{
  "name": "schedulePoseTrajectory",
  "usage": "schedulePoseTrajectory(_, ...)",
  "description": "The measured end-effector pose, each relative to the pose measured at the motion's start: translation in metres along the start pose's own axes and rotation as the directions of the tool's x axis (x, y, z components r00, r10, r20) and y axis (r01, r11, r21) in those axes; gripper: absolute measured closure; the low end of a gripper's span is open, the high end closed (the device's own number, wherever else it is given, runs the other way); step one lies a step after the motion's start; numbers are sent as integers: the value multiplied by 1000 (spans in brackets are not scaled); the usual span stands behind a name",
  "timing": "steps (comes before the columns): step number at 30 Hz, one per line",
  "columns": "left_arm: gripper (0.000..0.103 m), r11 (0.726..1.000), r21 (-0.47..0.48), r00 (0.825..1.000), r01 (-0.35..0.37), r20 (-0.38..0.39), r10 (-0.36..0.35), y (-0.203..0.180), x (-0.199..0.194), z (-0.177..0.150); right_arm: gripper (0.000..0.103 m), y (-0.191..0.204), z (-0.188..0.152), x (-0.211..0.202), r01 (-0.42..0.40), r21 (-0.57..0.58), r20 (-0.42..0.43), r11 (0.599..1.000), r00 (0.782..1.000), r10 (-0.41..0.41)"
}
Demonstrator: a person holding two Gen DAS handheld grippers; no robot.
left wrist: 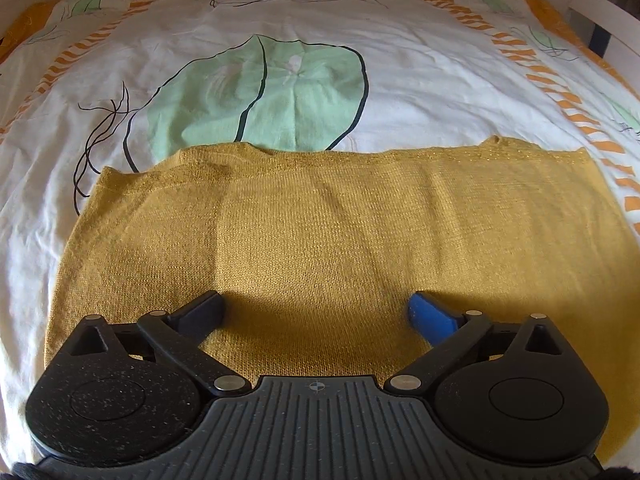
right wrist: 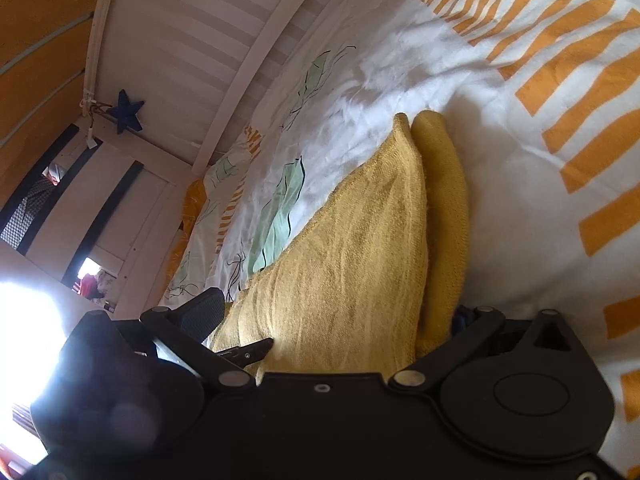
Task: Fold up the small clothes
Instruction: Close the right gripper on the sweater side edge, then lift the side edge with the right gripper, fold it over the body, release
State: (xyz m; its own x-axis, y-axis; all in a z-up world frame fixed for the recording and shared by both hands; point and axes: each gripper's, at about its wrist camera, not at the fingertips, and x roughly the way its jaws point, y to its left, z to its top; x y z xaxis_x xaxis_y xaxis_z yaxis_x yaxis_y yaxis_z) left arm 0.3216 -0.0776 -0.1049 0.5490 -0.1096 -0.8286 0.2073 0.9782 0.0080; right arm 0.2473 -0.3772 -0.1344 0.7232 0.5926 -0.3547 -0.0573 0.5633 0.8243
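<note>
A mustard-yellow knit garment (left wrist: pixel 340 216) lies spread flat on the bed, its far edge over a green leaf print. My left gripper (left wrist: pixel 318 312) hovers over the garment's near part. It is open wide, with the black finger (left wrist: pixel 204 308) and the blue-padded finger (left wrist: pixel 432 316) far apart and only flat cloth below them. In the right wrist view the same garment (right wrist: pixel 352 248) is seen edge-on, with a rolled fold (right wrist: pixel 440 200) along its right side. My right gripper (right wrist: pixel 332 316) stands wide, with the garment's near end between its jaws. Its right finger is hidden behind the cloth.
The garment lies on a white duvet (left wrist: pixel 420 92) printed with green leaves and orange stripes. White wooden bed rails (left wrist: pixel 600 8) edge the bed. In the right wrist view there is a slatted white rail (right wrist: pixel 256 60), a blue star (right wrist: pixel 128 116) on a post, and bright glare at the lower left.
</note>
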Motion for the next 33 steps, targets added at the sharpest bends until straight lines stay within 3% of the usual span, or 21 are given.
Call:
schedulePoseTrajectory(5, 2, 999, -26, 999, 30, 13, -30, 7, -3, 1, 0, 5, -2, 2, 11, -36, 6, 999, 1000, -11)
schedulePoseTrajectory(7, 16, 997, -60, 998, 51, 28, -49, 16, -11, 1, 0, 5, -2, 1, 11, -40, 0, 999, 1000, -11)
schedulePoseTrajectory(9, 20, 993, -99, 998, 63, 35, -60, 28, -21, 0, 0, 4, -1, 0, 8, -32, 0, 999, 1000, -8)
schedulePoseTrajectory(15, 20, 986, -152, 996, 66, 69, -56, 72, -55, -13, 9, 5, -1, -1, 36, -44, -12, 998, 999, -36)
schedulePoseTrajectory(20, 20, 981, -184, 998, 60, 34, -55, 111, -65, -30, 19, 3, -3, -2, 55, -34, 0, 998, 999, -55)
schedulePoseTrajectory(23, 20, 980, -191, 999, 50, 25, -46, 128, -66, -38, 29, 2, -4, -4, 73, -35, 6, 997, 997, -73)
schedulePoseTrajectory(25, 20, 982, -181, 999, 47, 34, -42, 136, -67, -39, 56, 0, -5, -4, 101, -25, 3, 995, 995, -101)
schedulePoseTrajectory(27, 20, 983, -179, 998, 44, 51, -36, 141, -68, -39, 77, -3, -6, -3, 137, -1, -13, 991, 991, -137)
schedulePoseTrajectory(30, 20, 981, -186, 997, 46, 72, -33, 150, -69, -39, 78, 5, -8, -3, 182, -16, 3, 983, 983, -182)
schedulePoseTrajectory(33, 20, 980, -193, 997, 53, 73, -39, 157, -69, -38, 78, 30, -6, 3, 275, -84, 3, 958, 961, -276)
